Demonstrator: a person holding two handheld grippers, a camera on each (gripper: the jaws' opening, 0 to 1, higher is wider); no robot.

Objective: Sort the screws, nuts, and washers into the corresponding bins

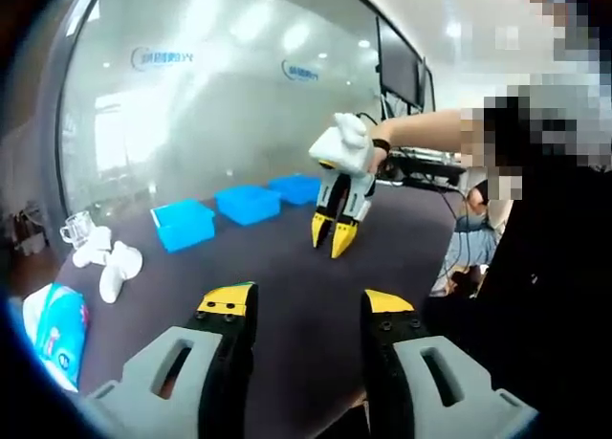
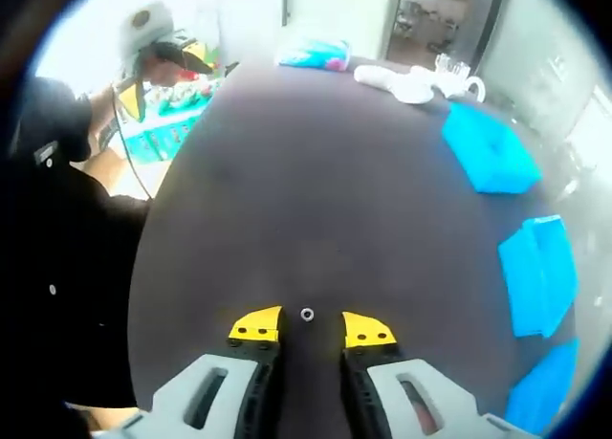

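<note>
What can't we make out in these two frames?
- Small metal part between the right tongs, right gripper view: too small to tell nut from washer.
- Blue bins, both views: insides hidden by their walls and angle.
- Third bin, right gripper view: cut off by the edge.

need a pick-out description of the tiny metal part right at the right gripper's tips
On the dark table, look at the bare stretch far from the three blue bins along one edge. Just ahead of the right gripper, between its yellow-tipped open jaws, lies a small silver ring-shaped piece, likely a nut or washer. It is the lone loose metal bit there.
</note>
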